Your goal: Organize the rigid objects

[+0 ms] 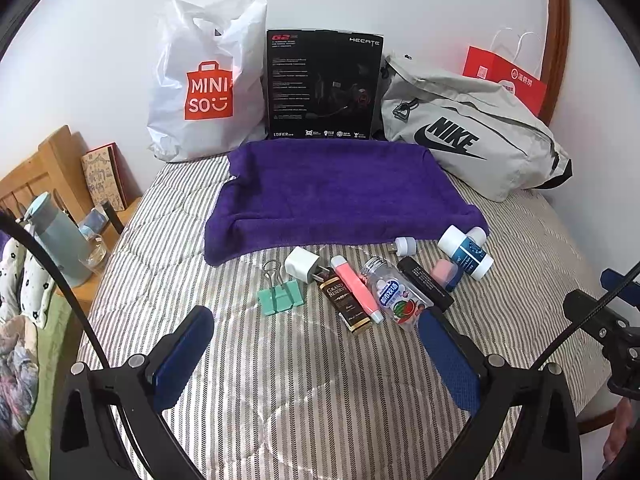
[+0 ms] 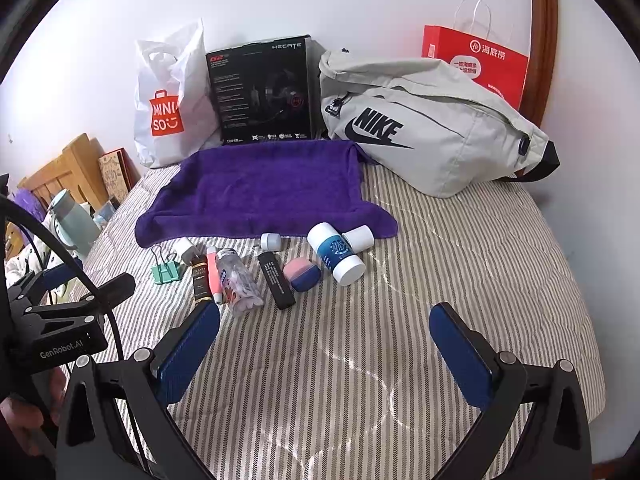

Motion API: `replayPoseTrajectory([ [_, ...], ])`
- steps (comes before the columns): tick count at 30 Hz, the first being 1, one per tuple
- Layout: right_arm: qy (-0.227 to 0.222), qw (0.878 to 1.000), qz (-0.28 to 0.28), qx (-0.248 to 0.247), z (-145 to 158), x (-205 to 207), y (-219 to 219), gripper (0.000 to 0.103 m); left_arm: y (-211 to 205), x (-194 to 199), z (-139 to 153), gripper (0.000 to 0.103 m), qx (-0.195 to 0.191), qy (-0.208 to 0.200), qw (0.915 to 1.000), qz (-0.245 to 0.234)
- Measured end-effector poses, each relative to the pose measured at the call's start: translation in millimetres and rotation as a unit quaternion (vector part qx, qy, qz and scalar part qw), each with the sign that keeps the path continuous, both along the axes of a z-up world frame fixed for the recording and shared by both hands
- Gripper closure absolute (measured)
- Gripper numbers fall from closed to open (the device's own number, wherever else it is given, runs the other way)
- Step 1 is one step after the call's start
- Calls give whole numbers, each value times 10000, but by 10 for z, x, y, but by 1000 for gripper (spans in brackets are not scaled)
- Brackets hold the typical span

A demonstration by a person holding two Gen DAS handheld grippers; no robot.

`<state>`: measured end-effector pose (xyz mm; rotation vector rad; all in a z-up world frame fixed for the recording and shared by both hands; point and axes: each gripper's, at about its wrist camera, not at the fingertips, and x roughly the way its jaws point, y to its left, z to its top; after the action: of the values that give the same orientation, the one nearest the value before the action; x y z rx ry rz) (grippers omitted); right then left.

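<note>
Purple terry-cloth towel (image 1: 328,192): fuzzy, matt. Striped quilted bedcover (image 2: 460,280): woven cloth, stitched. White crinkled plastic shopping bag (image 1: 200,80): slightly glossy. Black cardboard headset box (image 1: 324,88): smooth, faint sheen. Grey fabric sling bag (image 2: 432,136): matt. Mint-green binder clip (image 1: 280,298): painted metal, wire handles. Clear plastic candy bottle (image 1: 396,296): glossy.

Two wrist fisheyes, both low over the bed, facing the wall.
Left view sits further left, clutter row (image 1: 372,276) dead ahead and near; right view has it left of centre. Shared: purple towel (image 2: 260,192), bags, black box (image 1: 322,88), striped cover.
</note>
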<state>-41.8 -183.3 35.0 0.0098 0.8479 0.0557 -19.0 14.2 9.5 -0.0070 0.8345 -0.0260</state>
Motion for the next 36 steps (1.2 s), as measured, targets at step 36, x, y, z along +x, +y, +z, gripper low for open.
replayPoseTrajectory([
  [36, 1, 10000, 12, -65, 16, -12, 17, 0, 44, 5, 16, 0, -55, -7, 10000, 34],
])
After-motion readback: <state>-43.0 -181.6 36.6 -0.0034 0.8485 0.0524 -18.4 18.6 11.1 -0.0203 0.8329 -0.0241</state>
